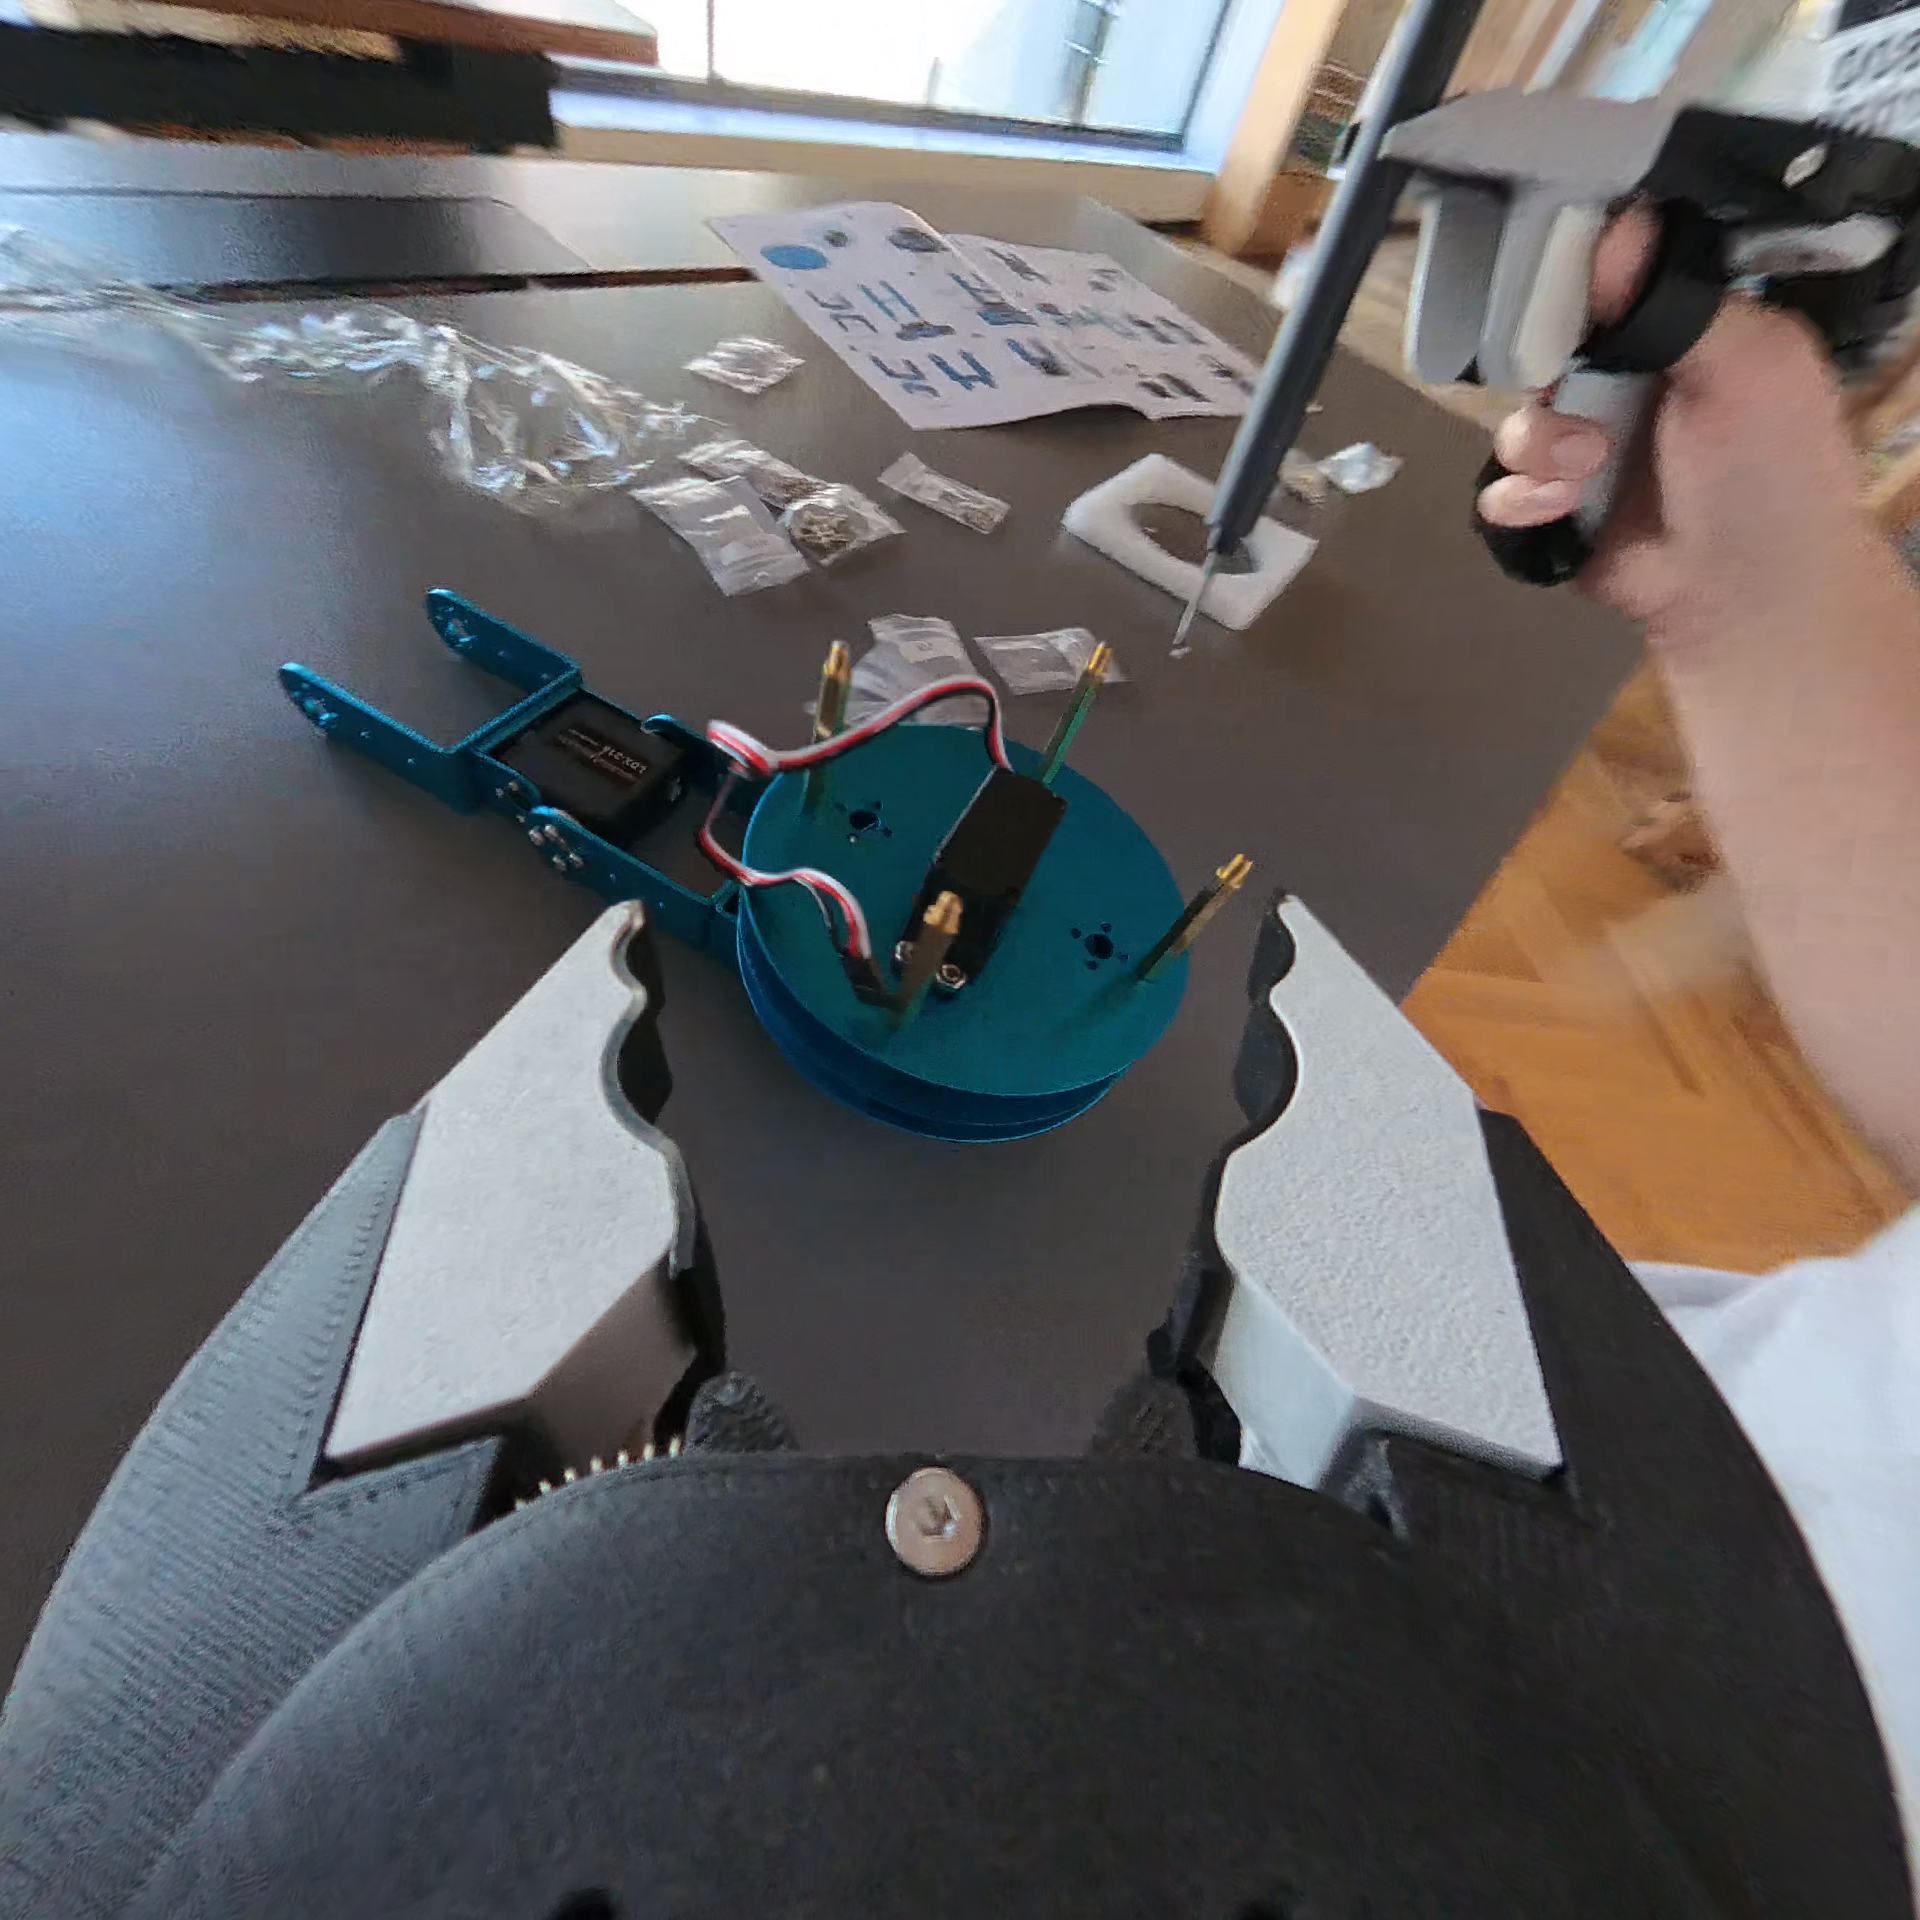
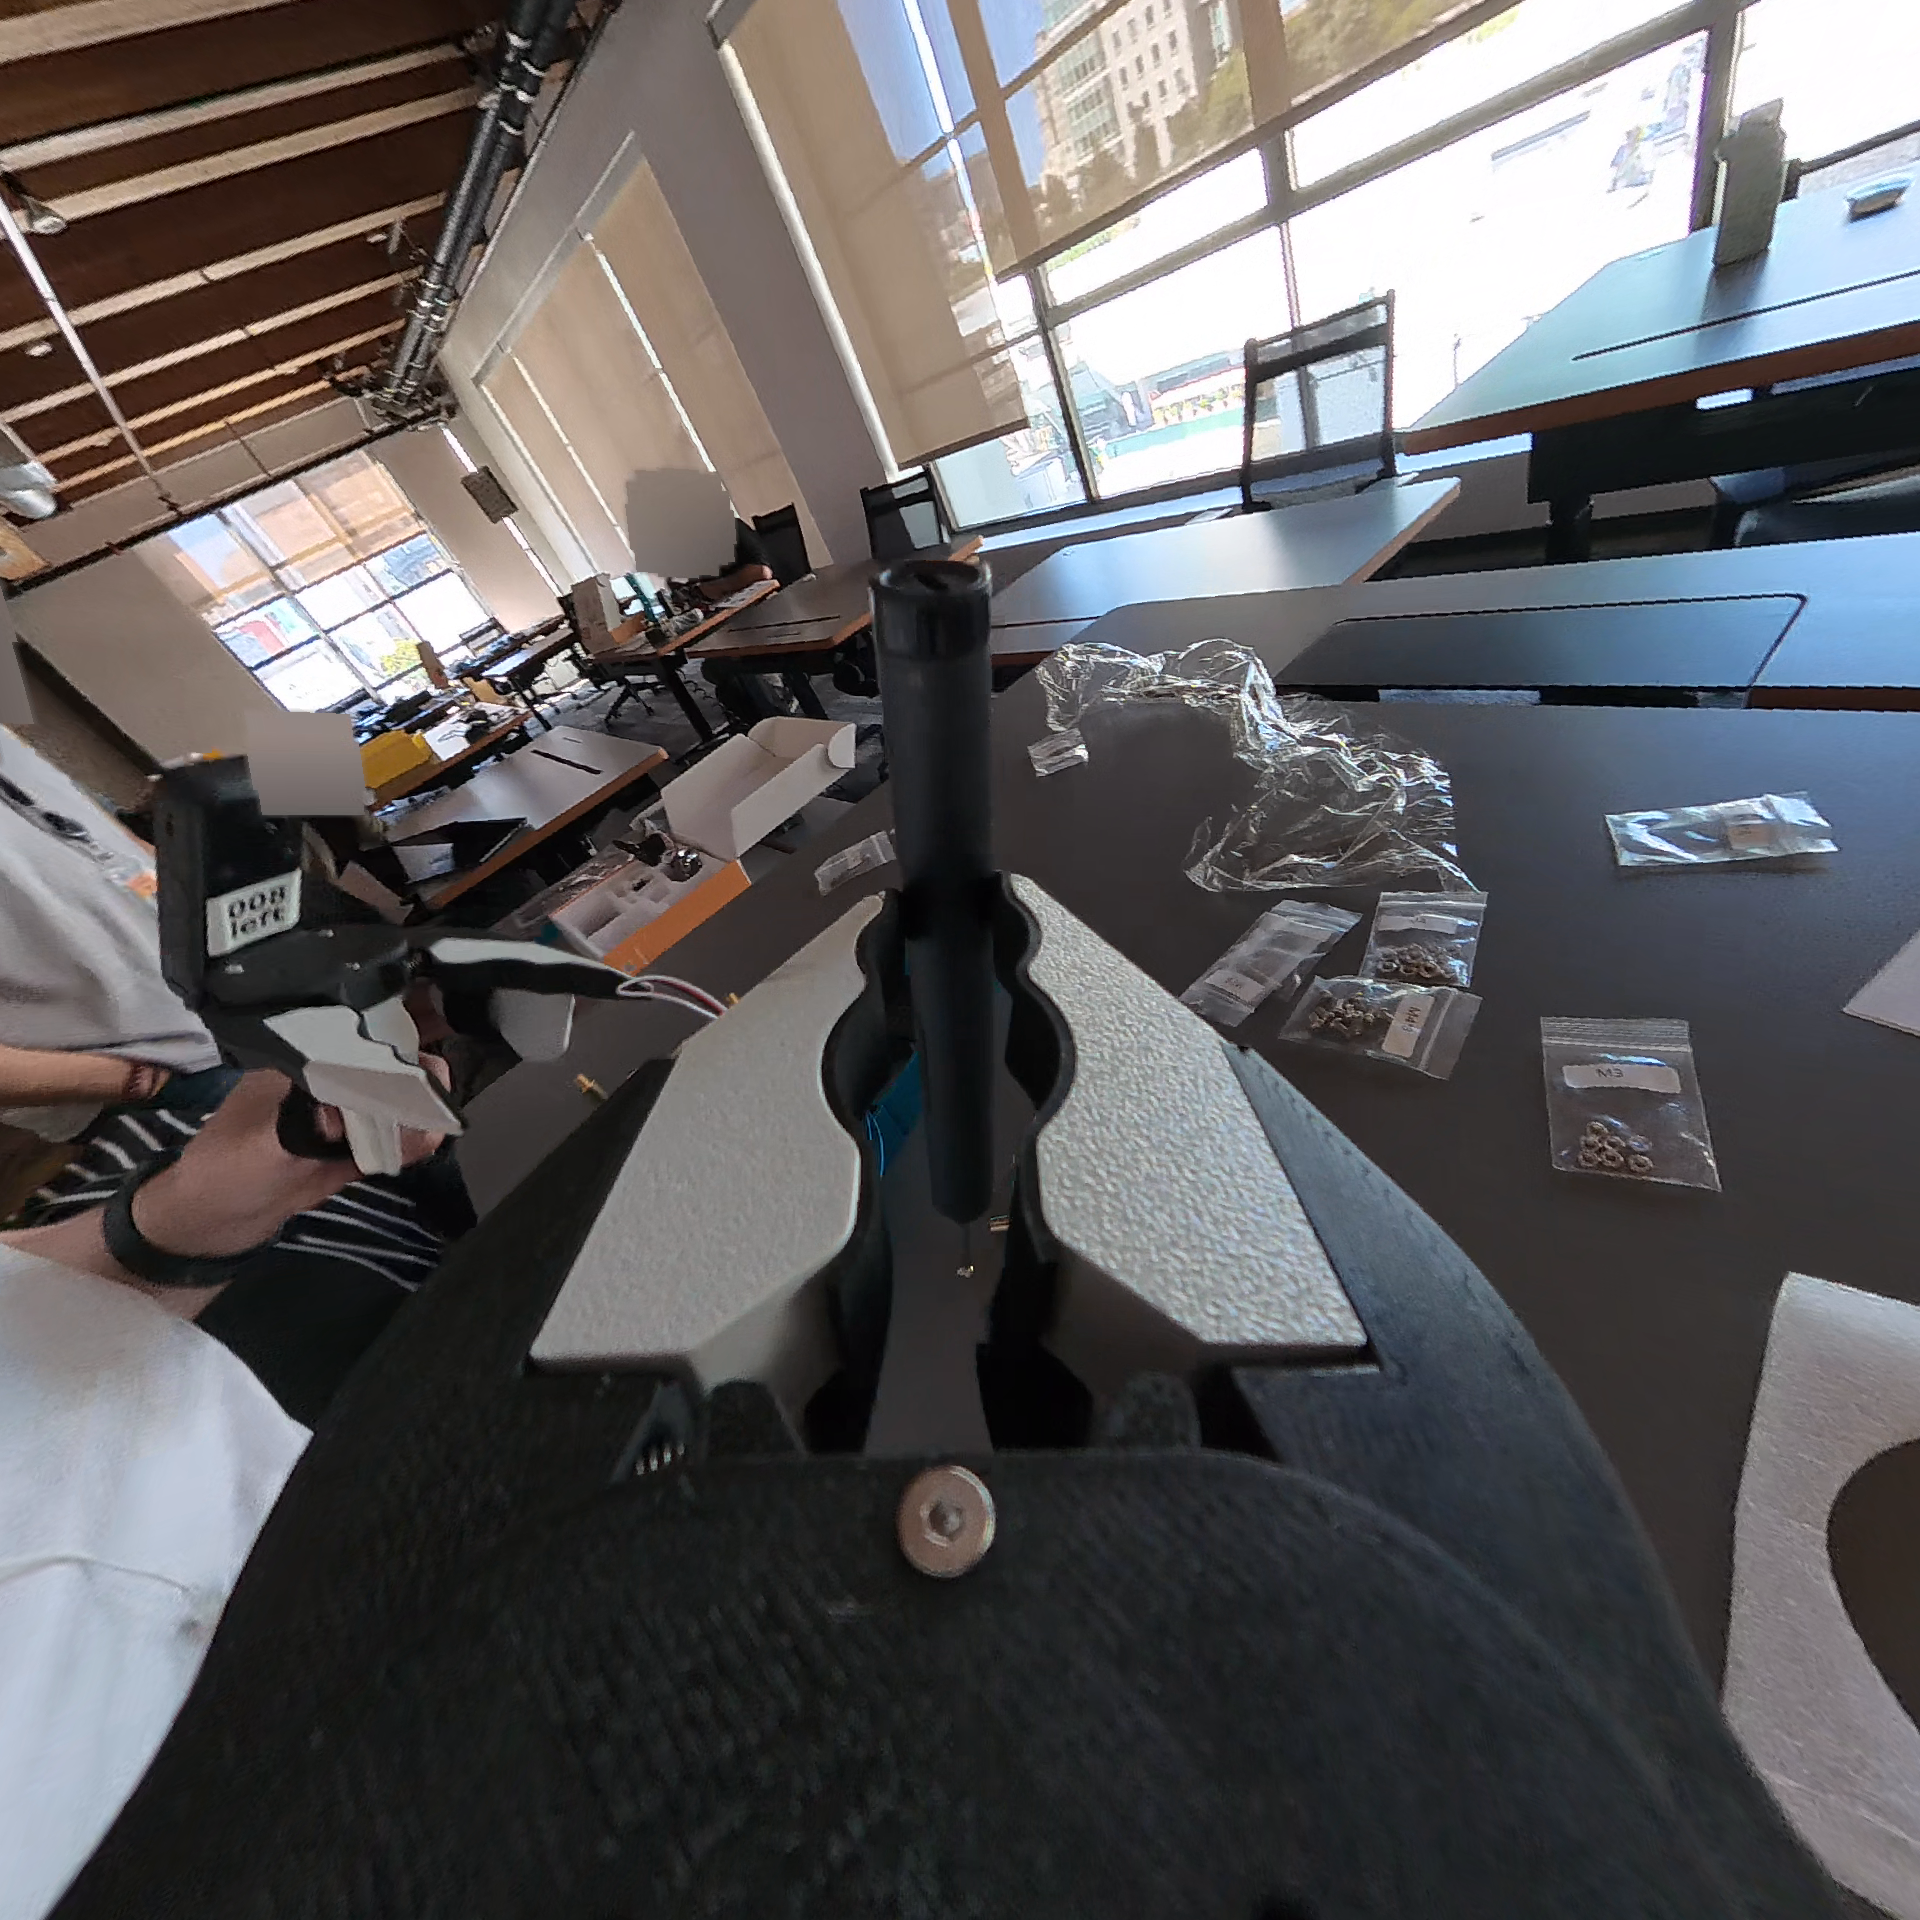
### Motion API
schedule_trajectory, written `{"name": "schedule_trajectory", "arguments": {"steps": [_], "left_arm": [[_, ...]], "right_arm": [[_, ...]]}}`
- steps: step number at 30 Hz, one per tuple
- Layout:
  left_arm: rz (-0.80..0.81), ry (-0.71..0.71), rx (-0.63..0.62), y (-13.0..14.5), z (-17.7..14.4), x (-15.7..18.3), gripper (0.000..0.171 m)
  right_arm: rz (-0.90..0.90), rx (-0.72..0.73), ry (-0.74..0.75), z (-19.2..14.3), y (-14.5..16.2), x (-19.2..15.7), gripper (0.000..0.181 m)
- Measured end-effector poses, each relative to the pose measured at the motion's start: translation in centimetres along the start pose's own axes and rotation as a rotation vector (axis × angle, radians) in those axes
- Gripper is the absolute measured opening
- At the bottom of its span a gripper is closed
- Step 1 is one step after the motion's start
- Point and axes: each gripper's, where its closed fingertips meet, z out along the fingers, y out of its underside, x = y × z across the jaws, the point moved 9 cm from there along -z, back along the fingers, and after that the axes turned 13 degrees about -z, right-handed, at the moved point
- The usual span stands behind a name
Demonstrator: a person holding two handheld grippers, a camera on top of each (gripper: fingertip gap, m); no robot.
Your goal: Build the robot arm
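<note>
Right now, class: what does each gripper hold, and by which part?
The right gripper grips a black screwdriver mid-handle. The left gripper is open and empty.

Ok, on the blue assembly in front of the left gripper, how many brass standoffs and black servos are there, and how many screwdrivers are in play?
Brass standoffs: 4
Black servos: 2
Screwdriver: 1, clamped in the right gripper
Total: 7

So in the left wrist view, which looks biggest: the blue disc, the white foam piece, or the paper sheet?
Largest to smallest, as they look:
1. Paper sheet or blue disc: about alike, and the disc is nearer the camera, so unsure.
2. White foam piece, clearly smallest, though it lies farther off than the disc.
</note>
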Motion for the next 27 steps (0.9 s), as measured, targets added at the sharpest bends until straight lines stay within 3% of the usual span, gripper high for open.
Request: {"name": "schedule_trajectory", "arguments": {"steps": [3, 5, 8, 12, 23, 27], "left_arm": [[0.05, -0.275, 0.092, 2.5, 2.0, 2.2, 0.131], [0.056, -0.472, 0.131, 3.4, 3.6, 3.7, 0.132], [-0.02, -0.6, 0.168, 4.2, 6.0, 5.7, 0.136], [-0.072, -0.738, 0.139, 5.3, 7.7, 5.2, 0.136], [-0.025, -0.646, 0.029, 4.8, 5.1, 2.5, 0.126], [-0.012, -0.63, 0.008, 4.4, 3.3, 0.7, 0.114]], "right_arm": [[-0.014, 0.014, -0.093, -0.6, -0.1, 0.5, 0.017], [-0.03, 0.005, -0.181, -0.6, -0.2, 1.1, 0.017], [-0.063, -0.057, -0.333, -0.4, -0.3, 1.8, 0.017], [-0.092, -0.104, -0.447, 0.0, 0.4, 2.3, 0.017], [-0.046, -0.051, -0.579, 0.4, 1.8, 2.4, 0.017], [-0.056, -0.052, -0.573, 0.3, 1.9, 2.1, 0.017]]}}
